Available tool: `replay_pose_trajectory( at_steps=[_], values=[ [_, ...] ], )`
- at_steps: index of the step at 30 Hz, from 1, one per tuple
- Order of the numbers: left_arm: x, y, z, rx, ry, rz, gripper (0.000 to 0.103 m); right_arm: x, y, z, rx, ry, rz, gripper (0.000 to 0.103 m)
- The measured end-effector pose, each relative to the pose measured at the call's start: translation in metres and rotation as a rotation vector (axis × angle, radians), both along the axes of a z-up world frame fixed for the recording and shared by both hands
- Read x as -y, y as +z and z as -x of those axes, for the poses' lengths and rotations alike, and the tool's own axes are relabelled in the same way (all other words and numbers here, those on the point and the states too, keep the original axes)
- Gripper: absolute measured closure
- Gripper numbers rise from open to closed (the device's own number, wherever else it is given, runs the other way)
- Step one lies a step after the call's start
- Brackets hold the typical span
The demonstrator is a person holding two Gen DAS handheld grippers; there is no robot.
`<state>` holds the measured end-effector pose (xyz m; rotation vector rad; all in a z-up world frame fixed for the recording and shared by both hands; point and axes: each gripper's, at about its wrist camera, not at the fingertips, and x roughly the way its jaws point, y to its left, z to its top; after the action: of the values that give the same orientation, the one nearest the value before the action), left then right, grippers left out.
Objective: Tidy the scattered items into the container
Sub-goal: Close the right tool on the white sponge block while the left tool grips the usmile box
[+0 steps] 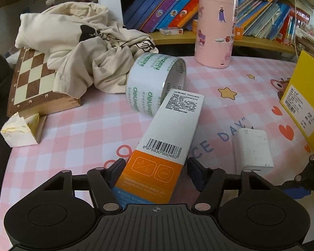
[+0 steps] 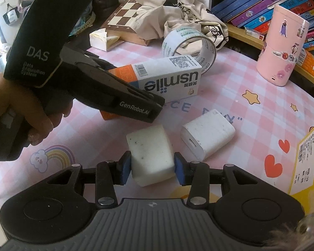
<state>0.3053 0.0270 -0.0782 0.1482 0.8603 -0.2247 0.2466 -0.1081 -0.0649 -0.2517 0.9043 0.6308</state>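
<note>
Low in the right wrist view, the right gripper (image 2: 152, 168) clamped a white foam block (image 2: 150, 152), while the left gripper's (image 1: 155, 172) half-closed jaws straddled the white-and-orange cardboard box (image 1: 167, 133), grip uncertain; the yellow container (image 1: 305, 102) at right edge awaited everything.

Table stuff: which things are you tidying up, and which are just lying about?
For the job: usmile box, white block, charger, probably tape roll, yellow container.
Just lying about: chessboard, cream cloth, pink canister, books.
</note>
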Motion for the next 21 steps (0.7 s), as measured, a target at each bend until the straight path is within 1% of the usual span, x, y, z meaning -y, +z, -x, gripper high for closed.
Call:
replay_pose_trajectory(
  at_steps=[1,3,4,5,6,7,8,9,13,15,21],
  values=[
    [-0.001,-0.002,-0.001,0.001,0.004,0.0,0.035,-0.001,0.0,0.0,0.002,0.003,0.005,0.062],
    [-0.005,-0.003,-0.002,0.002,0.017,0.02,0.036,-0.002,-0.001,0.001,0.008,0.01,0.014,0.06],
    [-0.004,-0.003,-0.002,0.002,0.017,0.017,0.037,-0.003,-0.002,0.001,0.012,0.014,0.018,0.06],
    [-0.004,-0.003,-0.002,0.002,0.016,0.017,0.04,-0.004,-0.002,0.002,0.016,0.017,0.021,0.06],
    [-0.003,-0.002,-0.002,0.001,0.014,0.021,0.044,-0.004,-0.002,0.002,0.018,0.019,0.025,0.06],
    [-0.003,-0.001,-0.001,0.001,0.011,0.024,0.058,-0.005,-0.002,0.002,0.018,0.019,0.026,0.06],
    [-0.003,0.0,0.0,-0.002,0.015,0.027,0.065,-0.004,-0.001,0.003,0.018,0.017,0.025,0.062],
    [-0.004,0.001,0.001,-0.01,0.029,0.038,0.065,-0.003,0.0,0.003,0.017,0.012,0.02,0.063],
    [-0.019,0.006,0.012,-0.047,0.104,0.147,0.065,0.003,0.006,0.006,0.013,-0.018,0.005,0.065],
    [-0.025,0.009,0.023,-0.053,0.131,0.188,0.065,0.006,0.009,0.008,0.014,-0.028,0.001,0.065],
    [-0.034,0.02,0.06,-0.051,0.156,0.225,0.065,0.014,0.016,0.02,0.025,-0.057,-0.009,0.065]
  ],
)
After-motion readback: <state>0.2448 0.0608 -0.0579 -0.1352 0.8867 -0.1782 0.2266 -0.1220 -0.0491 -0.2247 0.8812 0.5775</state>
